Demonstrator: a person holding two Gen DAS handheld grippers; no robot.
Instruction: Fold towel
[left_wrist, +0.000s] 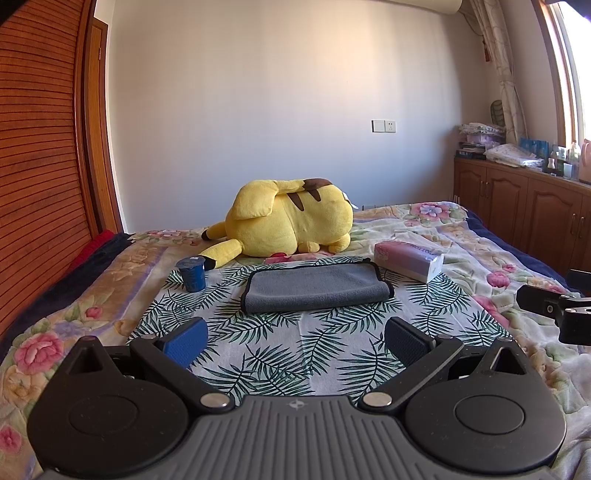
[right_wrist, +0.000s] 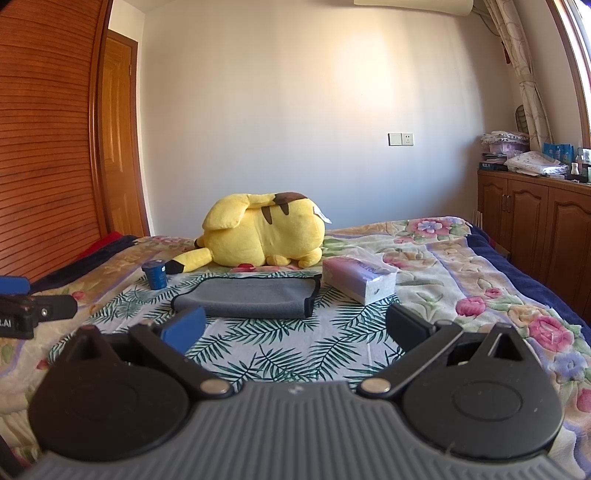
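A grey towel (left_wrist: 316, 286) with black trim lies folded on a palm-leaf cloth (left_wrist: 295, 339) on the bed. It also shows in the right wrist view (right_wrist: 255, 297). My left gripper (left_wrist: 295, 341) is open and empty, a short way in front of the towel and apart from it. My right gripper (right_wrist: 295, 330) is open and empty, also in front of the towel, toward its right side. Each gripper shows at the edge of the other's view: the right gripper (left_wrist: 554, 308) and the left gripper (right_wrist: 26, 306).
A yellow plush toy (left_wrist: 291, 218) lies behind the towel. A blue cup (left_wrist: 192, 273) stands at its left, a pink tissue pack (left_wrist: 408, 258) at its right. A floral quilt (left_wrist: 498, 266) covers the bed. Wooden cabinets (left_wrist: 517, 206) stand at the right, a wooden wardrobe (left_wrist: 40, 166) at the left.
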